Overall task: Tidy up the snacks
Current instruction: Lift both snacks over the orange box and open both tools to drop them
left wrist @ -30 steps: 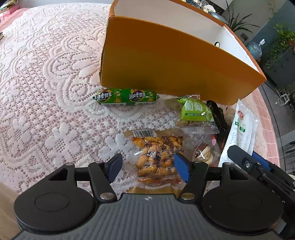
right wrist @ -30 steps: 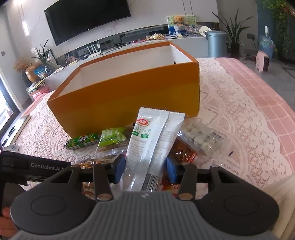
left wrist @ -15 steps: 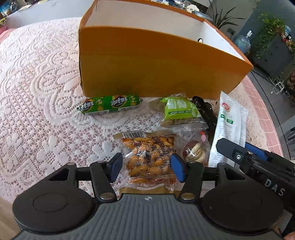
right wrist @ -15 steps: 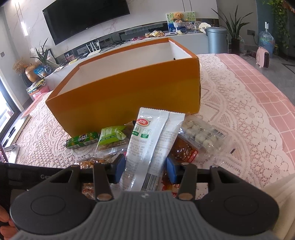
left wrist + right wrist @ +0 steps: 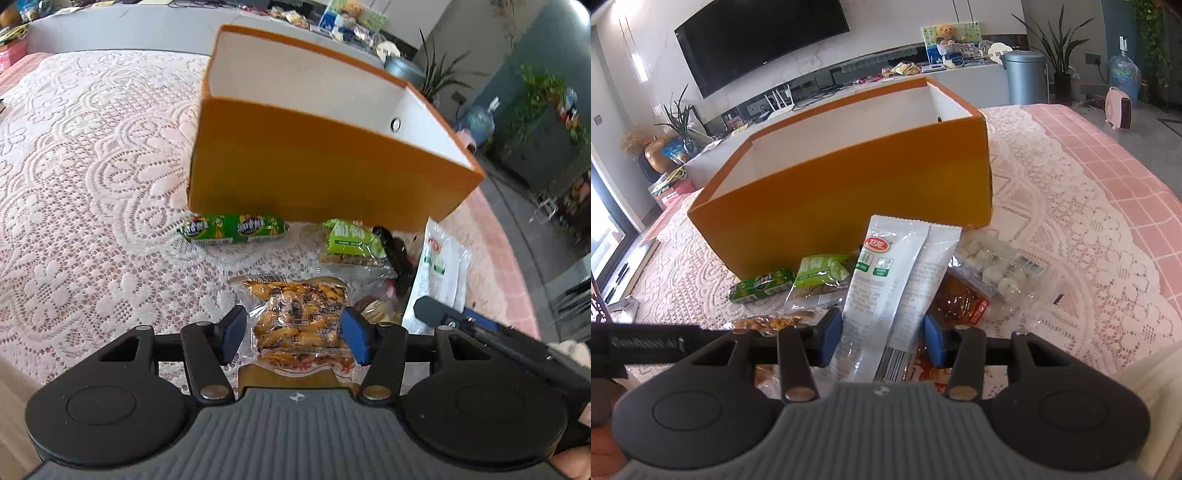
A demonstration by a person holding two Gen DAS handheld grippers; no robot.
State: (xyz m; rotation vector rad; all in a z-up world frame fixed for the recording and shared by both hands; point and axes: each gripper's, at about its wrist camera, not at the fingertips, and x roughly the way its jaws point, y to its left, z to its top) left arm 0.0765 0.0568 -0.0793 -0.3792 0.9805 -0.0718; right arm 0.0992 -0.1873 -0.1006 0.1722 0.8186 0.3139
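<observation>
A clear packet of orange-brown fried snacks (image 5: 299, 314) sits between the blue pads of my left gripper (image 5: 293, 332), which is shut on its sides just above the lace cloth. My right gripper (image 5: 882, 338) is shut on a long white packet (image 5: 890, 280), holding it tilted up in front of the open orange box (image 5: 849, 199). In the left wrist view the same white packet (image 5: 439, 266) shows at the right, with one right gripper finger (image 5: 443, 314) on it. The box (image 5: 325, 177) looks empty where its white inside shows.
On the lace tablecloth (image 5: 92, 221) before the box lie a green sausage (image 5: 232, 229), a green packet (image 5: 351, 240), a clear pack of white balls (image 5: 993, 269) and a red-brown packet (image 5: 960, 302). The table's edge runs close on the right.
My left gripper's jaws have narrowed onto the fried-snack packet and the hand has risen, so the box sits farther off in its view. The right gripper and white packet have not moved.
</observation>
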